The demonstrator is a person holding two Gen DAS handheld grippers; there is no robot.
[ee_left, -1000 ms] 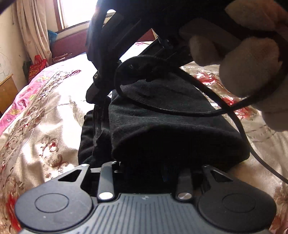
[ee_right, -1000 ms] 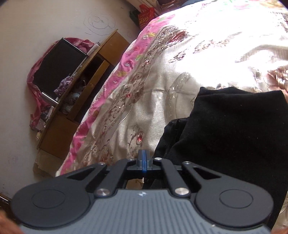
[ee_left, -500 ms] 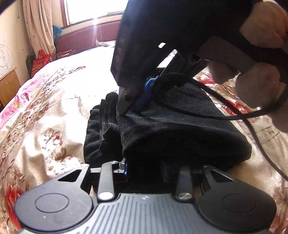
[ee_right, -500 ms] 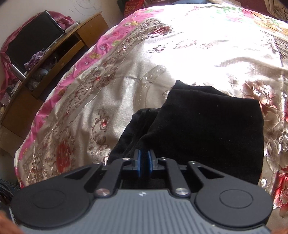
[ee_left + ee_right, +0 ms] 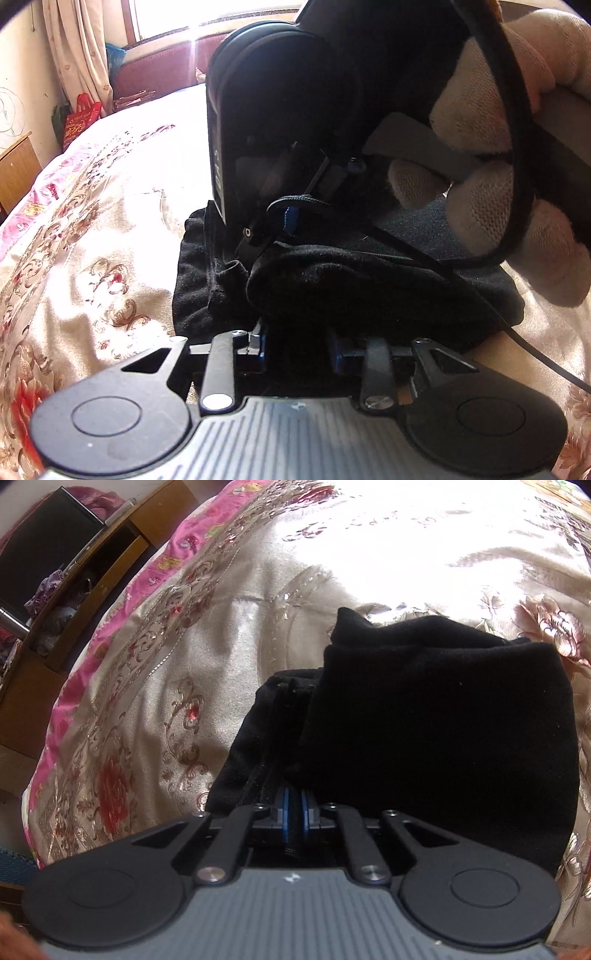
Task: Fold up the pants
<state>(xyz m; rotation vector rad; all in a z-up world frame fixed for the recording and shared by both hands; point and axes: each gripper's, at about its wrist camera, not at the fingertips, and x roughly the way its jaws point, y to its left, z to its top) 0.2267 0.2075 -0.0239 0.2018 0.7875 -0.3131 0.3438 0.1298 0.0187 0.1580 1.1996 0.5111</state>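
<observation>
Closing both claws on pants (image 5: 443,738) | left claw (image 5: 297,341) grips near fold edge; right claw (image 5: 293,812) pinches left-hand layers | I hold the stack together.

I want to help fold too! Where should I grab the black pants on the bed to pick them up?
Probably the thick rounded fold of the pants, coming from the open bed side nearest you. That edge bulges up off the bed and gathers all the layers, so one pinch should catch them together; the thinner layers sticking out beside it would likely slip apart.
</observation>
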